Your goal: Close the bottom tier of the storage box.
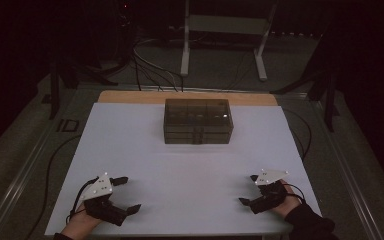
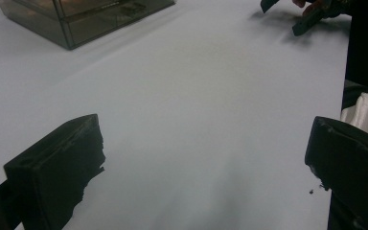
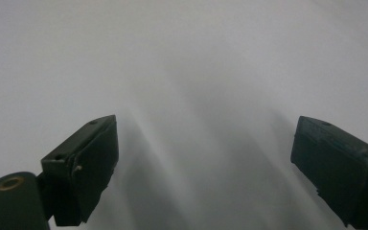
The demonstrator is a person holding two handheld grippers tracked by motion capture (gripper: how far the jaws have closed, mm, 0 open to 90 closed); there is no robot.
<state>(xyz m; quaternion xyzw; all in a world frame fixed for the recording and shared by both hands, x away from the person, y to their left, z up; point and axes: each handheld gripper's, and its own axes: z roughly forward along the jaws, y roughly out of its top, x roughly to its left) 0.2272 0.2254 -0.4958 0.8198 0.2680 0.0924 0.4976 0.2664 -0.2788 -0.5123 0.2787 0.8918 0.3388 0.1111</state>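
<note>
A dark, see-through plastic box point(image 1: 198, 120) with a latched lid and small compartments sits at the far middle of the white table sheet point(image 1: 180, 160); its corner point(image 2: 76, 19) appears at the top left of the left gripper view. My left gripper point(image 1: 129, 194) rests near the front left of the sheet, jaws spread wide with nothing between them point(image 2: 206, 158). At the front right, my right gripper point(image 1: 249, 190) is likewise open and empty, hovering over bare white sheet point(image 3: 206, 158). The right gripper point(image 2: 287, 17) also appears far off in the left gripper view.
The sheet lies on a wooden tabletop point(image 1: 130, 96) whose far edge shows. Cables point(image 1: 150, 65) and a white stand point(image 1: 225, 30) are on the floor behind the table. Dark stand legs point(image 1: 325, 95) flank both sides.
</note>
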